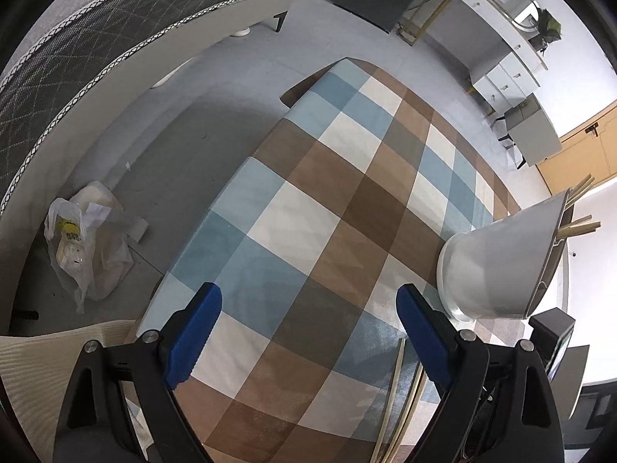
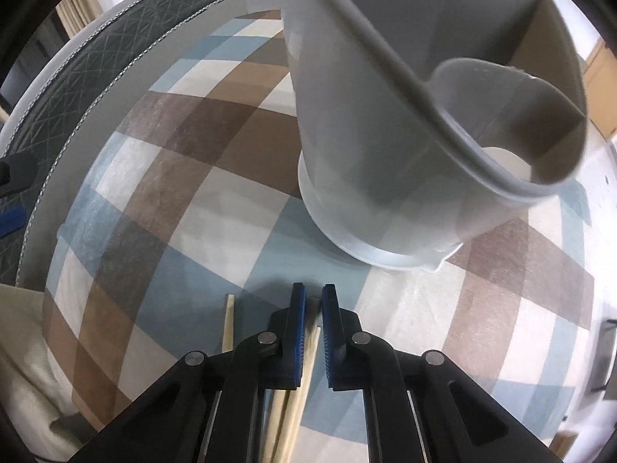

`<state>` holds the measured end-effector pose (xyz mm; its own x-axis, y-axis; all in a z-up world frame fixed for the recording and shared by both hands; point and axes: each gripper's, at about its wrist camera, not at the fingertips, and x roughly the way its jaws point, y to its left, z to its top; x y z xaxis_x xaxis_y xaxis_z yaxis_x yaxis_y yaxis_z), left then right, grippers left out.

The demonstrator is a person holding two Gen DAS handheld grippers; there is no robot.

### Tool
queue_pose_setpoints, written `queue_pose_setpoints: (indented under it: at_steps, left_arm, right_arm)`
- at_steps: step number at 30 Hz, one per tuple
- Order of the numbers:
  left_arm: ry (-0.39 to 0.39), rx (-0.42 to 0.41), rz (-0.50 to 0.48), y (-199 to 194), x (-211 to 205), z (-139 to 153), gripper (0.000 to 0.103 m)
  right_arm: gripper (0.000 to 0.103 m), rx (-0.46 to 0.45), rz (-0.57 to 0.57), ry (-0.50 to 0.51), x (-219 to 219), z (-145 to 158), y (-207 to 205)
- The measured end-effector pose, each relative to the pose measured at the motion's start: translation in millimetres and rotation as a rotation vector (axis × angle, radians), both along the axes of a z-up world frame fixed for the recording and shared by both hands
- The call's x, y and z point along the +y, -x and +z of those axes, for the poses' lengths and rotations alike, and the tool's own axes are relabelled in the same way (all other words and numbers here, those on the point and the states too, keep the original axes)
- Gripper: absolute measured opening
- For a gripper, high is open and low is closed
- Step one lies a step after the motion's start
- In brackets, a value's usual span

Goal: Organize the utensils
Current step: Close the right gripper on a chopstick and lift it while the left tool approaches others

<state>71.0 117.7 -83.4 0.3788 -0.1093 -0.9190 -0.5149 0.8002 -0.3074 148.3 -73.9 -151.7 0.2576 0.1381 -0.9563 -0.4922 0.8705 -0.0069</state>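
Checked tablecloth (image 1: 308, 208) covers the table, with the white holder (image 2: 385, 177) standing far right, some chopsticks already inside. Right gripper (image 2: 313, 301) pinches a chopstick (image 2: 304, 382) on the near cloth, probably bound for that holder; left gripper (image 1: 308, 301) hovers wide, empty.

1. My left gripper (image 1: 308, 332) fills the bottom of its frame: two glossy black arms, each with a triangular cut-out.
2. Its fingers (image 1: 193, 337) carry bright blue ribbed pads.
3. Round silver pivot screws sit in pairs on each black arm, lower left and lower right.
4. My right gripper (image 2: 314, 305), bottom centre of its frame, is built alike: black linkage, blue toothed pads, four silver screw heads.
5. Slim grey rails run between its black arms.
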Motion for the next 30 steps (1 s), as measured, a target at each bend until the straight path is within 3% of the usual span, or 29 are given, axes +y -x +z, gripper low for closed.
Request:
queue_pose_setpoints:
  at_steps: [4,9,17,24,30]
  left_arm:
    - [-0.020,0.006,-0.012,0,-3,-1,0.089]
    - [-0.056,0.016,-0.077,-4,-19,-4,0.089]
    - [0.011,0.099,-0.255,-10,-57,-31,0.089]
    - [0.049,0.113,-0.335,-11,-81,-43,0.089]
    - [0.006,0.194,-0.360,-13,-95,-50,0.089]
  right_arm:
    - [0.006,-0.033,-0.025,-0.046,-9,11,4]
    - [0.006,-0.094,-0.093,-0.160,-36,45,11]
    - [0.006,-0.206,-0.281,-0.439,-121,101,37]
    - [0.006,-0.235,-0.426,-0.589,-180,118,53]
    - [0.006,-0.240,-0.449,-0.624,-193,115,57]
